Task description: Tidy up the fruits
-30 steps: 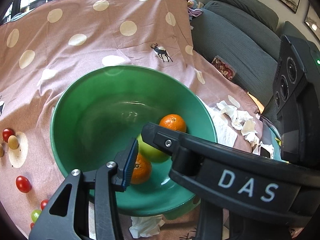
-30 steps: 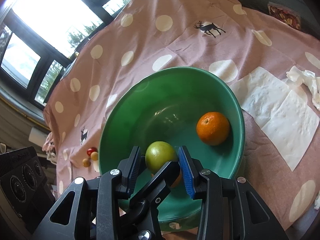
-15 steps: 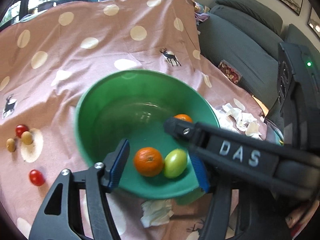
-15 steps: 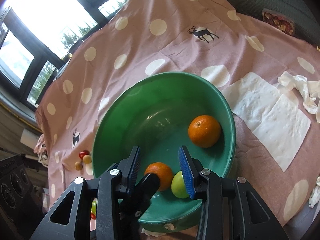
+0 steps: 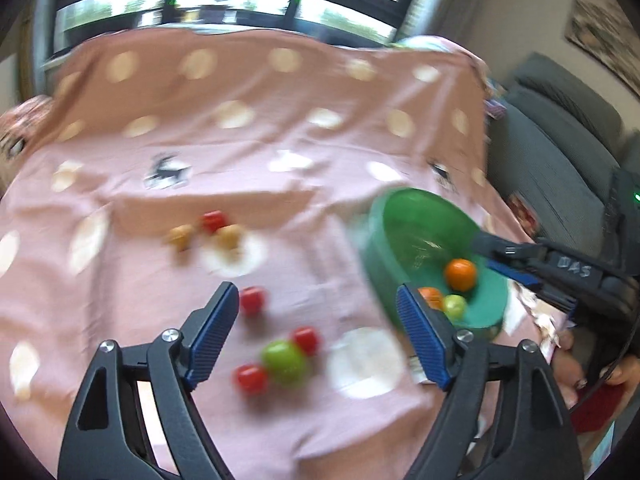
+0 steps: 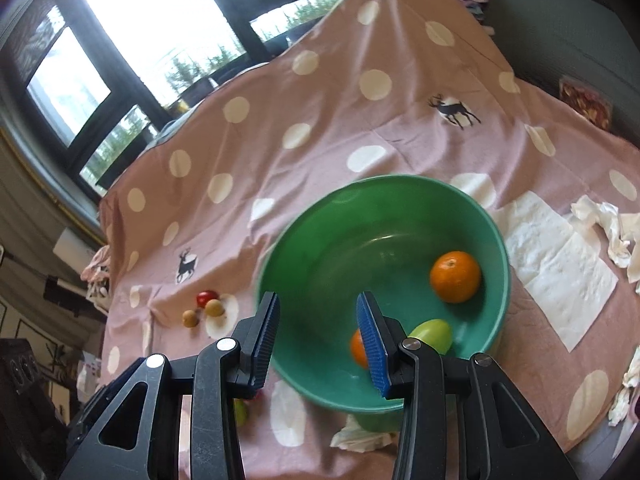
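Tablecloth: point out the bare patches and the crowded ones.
Free: the far tablecloth between the window side and the green bowl, and the stretch between the bowl and the three small fruits. Crowded: right of the bowl, flat napkins and crumpled tissue; the near edge, the tomato cluster.

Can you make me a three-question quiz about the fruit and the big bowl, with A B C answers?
1. Where is the green bowl?
A. on the pink dotted cloth
B. on the sofa
C. on the floor

2. How many oranges are in the bowl?
A. none
B. two
C. five

3. What is the left hand-held gripper holding?
A. an orange
B. a tissue
C. nothing

Answers:
1 A, the bowl stands on the dotted cloth.
2 B, one lies in the open and one peeks out behind the right hand-held gripper, beside a green fruit.
3 C, its jaws are opening with nothing between them, above small fruits on the cloth.
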Action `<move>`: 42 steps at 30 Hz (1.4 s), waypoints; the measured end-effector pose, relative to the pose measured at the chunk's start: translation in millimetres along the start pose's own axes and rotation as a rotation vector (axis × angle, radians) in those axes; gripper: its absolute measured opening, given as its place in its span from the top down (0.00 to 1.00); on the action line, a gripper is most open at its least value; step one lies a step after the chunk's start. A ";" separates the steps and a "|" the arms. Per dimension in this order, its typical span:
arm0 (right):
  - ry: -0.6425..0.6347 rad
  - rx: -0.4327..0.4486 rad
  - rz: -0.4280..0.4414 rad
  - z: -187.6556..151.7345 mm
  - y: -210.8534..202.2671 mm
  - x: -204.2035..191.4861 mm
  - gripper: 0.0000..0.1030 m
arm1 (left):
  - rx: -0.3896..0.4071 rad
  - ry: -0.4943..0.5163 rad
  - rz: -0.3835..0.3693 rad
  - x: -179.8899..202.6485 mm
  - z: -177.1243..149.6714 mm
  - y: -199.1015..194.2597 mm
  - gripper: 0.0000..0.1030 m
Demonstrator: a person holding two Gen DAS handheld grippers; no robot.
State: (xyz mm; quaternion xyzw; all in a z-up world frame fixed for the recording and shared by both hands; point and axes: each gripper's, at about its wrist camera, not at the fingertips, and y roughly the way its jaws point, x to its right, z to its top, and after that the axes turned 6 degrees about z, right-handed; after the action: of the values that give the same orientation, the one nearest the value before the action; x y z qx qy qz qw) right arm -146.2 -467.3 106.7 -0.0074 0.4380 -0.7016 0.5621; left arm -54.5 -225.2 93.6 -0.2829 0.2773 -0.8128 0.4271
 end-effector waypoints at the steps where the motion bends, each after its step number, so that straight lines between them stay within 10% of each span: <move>1: -0.016 -0.004 0.008 -0.8 1.0 -6.0 0.59 | -0.002 -0.032 0.022 -13.3 -4.8 -3.2 0.21; 12: -0.163 -0.129 0.092 -19.9 31.0 -58.0 0.59 | -0.082 -0.212 0.079 -77.6 -29.7 4.9 0.20; 42: -0.157 -0.484 0.150 -68.3 110.4 -82.6 0.59 | -0.220 -0.051 -0.039 -31.7 -42.0 49.9 0.44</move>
State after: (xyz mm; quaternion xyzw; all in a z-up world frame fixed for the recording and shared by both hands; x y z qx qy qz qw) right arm -63.8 -358.6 35.7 -0.1637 0.5472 -0.5303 0.6266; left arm -41.8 -213.5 23.1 -0.3544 0.3483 -0.7781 0.3843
